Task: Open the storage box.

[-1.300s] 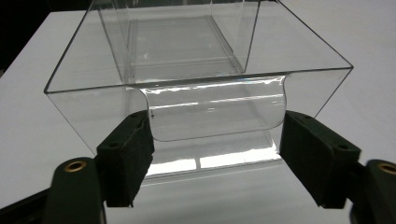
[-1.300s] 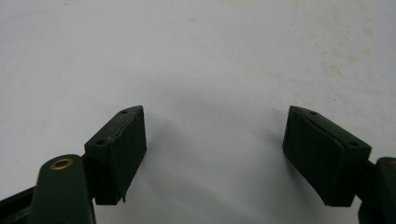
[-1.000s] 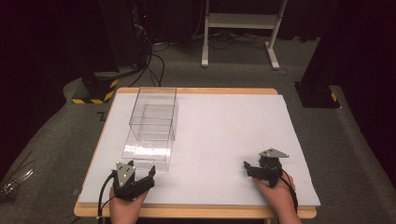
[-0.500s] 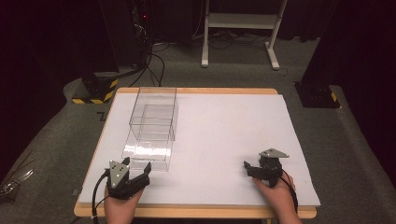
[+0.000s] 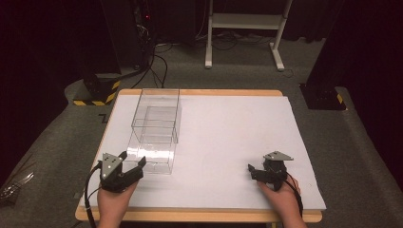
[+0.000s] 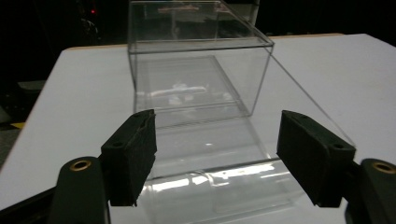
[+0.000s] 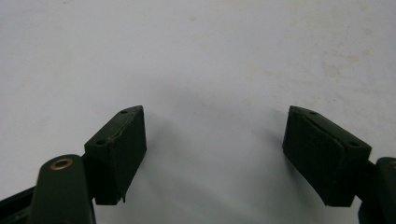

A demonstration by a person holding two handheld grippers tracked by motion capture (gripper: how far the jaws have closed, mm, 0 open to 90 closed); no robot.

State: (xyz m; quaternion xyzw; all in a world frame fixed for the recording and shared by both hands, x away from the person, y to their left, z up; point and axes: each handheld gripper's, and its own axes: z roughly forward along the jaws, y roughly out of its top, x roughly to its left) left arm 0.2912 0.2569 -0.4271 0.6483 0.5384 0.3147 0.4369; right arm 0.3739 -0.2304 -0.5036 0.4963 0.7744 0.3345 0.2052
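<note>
Apparently lined up for a grab, the left gripper (image 5: 132,167) sat wide open and empty just near of the clear box (image 5: 154,130). Well right, the right gripper (image 5: 255,171) rested on the white table (image 5: 237,123), also wide open, holding nothing.

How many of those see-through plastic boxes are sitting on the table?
2, touching end to end on the table's left side: a taller clear box farther from the person, and a lower clear box nearer, just ahead of the left gripper. Clear walls could hide another.
</note>
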